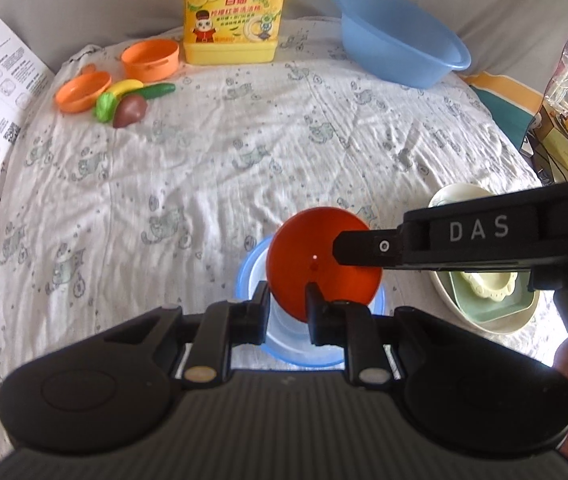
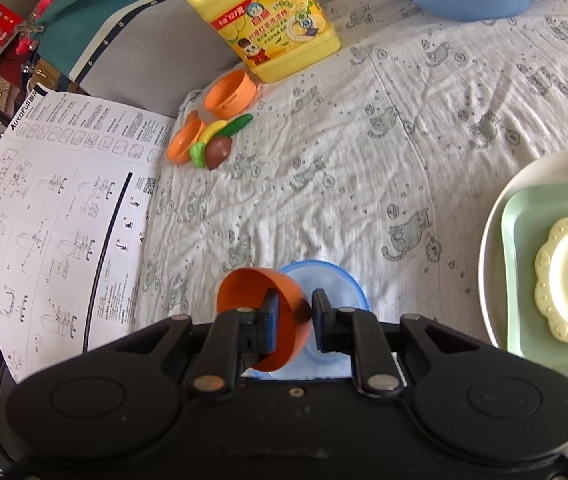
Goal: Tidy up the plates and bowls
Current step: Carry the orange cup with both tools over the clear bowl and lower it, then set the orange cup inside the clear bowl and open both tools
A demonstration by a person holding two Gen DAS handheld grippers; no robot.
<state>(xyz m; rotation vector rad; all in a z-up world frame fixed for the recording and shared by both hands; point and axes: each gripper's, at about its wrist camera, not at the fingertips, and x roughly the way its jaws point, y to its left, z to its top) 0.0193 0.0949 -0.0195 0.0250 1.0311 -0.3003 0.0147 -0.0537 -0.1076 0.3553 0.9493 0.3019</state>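
Two grippers are pinching one orange bowl (image 1: pixel 315 264): the left gripper (image 1: pixel 287 300) and right gripper (image 2: pixel 293 312) are both squeezing its rim. The bowl is hanging tilted over the blue bowl (image 2: pixel 331 280), hiding most of it.

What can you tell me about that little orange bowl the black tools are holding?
The small round orange plastic bowl is glossy, smooth and empty. It is tipped on its side above a pale blue translucent bowl resting on the cat-print cloth. The right gripper pinches its rim, one finger inside and one outside. In the left wrist view the left gripper also straddles its lower edge, with the bowl's rounded underside facing that camera.
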